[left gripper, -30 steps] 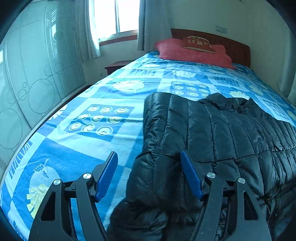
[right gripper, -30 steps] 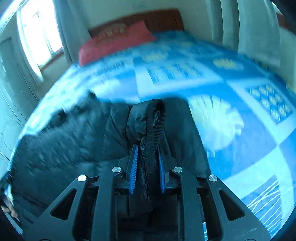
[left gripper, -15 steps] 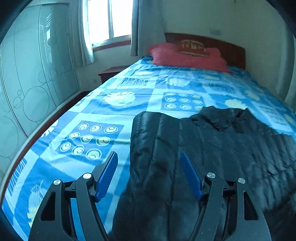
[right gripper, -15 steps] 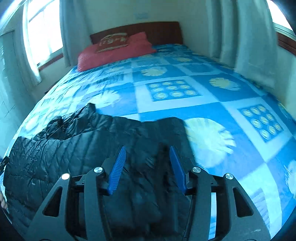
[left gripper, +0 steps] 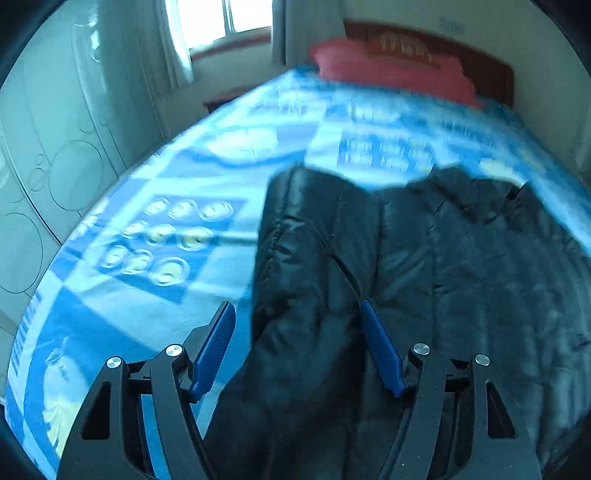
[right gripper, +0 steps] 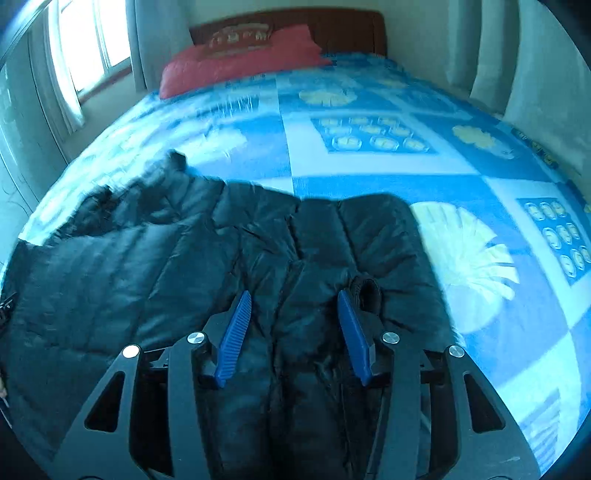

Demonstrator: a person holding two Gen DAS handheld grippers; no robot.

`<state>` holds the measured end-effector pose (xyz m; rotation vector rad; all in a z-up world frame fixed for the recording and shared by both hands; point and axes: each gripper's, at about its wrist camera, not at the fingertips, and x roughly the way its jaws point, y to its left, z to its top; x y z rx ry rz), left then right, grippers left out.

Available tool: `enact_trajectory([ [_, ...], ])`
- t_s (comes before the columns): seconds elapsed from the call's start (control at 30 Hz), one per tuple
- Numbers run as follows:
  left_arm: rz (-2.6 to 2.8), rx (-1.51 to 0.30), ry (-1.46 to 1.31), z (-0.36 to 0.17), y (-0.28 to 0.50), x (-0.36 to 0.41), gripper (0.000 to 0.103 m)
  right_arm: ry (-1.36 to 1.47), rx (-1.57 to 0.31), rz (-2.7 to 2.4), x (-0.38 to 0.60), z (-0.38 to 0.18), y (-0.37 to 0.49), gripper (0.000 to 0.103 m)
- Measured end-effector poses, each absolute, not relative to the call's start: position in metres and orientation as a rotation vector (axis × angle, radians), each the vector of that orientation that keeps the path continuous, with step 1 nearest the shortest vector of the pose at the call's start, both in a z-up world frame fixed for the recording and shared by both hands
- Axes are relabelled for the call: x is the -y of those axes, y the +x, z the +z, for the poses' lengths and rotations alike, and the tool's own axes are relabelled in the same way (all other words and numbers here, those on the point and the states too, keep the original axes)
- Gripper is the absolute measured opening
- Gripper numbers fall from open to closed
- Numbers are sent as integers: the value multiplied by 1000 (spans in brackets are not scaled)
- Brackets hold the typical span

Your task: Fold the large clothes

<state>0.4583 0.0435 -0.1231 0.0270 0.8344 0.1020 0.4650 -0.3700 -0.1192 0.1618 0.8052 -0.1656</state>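
1. Blue patterned bedding [right gripper: 369,177] spreads under both claws; that is the work surface, and a black padded jacket [right gripper: 155,266] lies on it near the foot of the bed.
2. Left gripper [left gripper: 297,343] has its blue pads spread wide with nothing pinched. It hangs over the jacket's left edge, where a puffy strip of quilting [left gripper: 314,229] looks turned in over the body.
3. Right gripper [right gripper: 293,332] is likewise wide apart and holds nothing. A ribbed cuff [right gripper: 365,291] shows just beside its right pad, resting on the jacket's right side.
4. Progress, as I judge it: both side portions appear laid inward, so the narrowing folds seem done. Folding the length in half, and tidying the collar end [right gripper: 173,162], is probably left.
5. Farther out sit a red pillow [right gripper: 236,59] against the wooden headboard [right gripper: 347,26], curtained windows, and a pale wardrobe [left gripper: 55,155] along the left wall.
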Motion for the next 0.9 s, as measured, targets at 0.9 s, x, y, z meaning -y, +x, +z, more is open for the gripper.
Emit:
enact_trajectory([
  [0.9, -32, -861, -70, -97, 275, -95, 74, 198, -838, -168, 365, -112, 246, 68],
])
